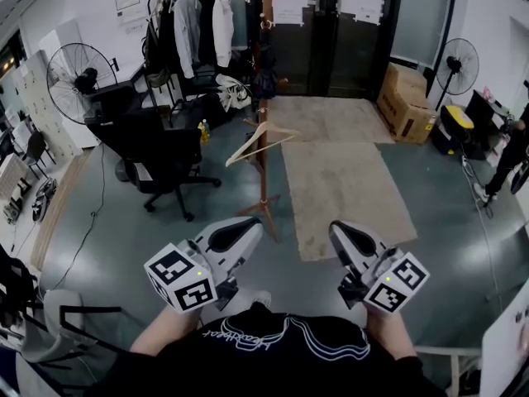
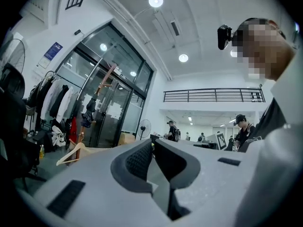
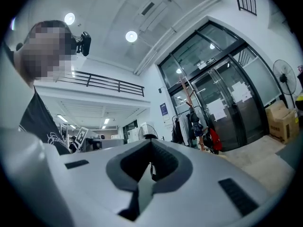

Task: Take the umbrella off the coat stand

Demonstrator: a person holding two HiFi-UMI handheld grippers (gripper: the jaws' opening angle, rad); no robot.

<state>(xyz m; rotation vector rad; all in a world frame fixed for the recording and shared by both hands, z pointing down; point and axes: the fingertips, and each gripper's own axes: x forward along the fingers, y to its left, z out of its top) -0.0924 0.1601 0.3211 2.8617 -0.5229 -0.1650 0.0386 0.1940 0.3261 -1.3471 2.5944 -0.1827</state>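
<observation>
Head view: the dark umbrella (image 1: 264,79) hangs on the coat stand (image 1: 263,151) at 12 o'clock, well apart from the left gripper (image 1: 245,231) and right gripper (image 1: 343,234).
Left gripper view: jaws pressed together, empty; the umbrella (image 2: 88,115) is at 9 o'clock.
Right gripper view: jaws likewise together, empty; the umbrella (image 3: 196,124) is at 3 o'clock.

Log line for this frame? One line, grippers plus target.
phase: pre-reach | left hand-held gripper: shut, empty | right hand-held gripper: shut, empty | umbrella: hanging on coat stand, untouched

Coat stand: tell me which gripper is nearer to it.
Left. The left gripper is just short of the coat stand, slightly to its left; the right gripper is farther off to its right.
</observation>
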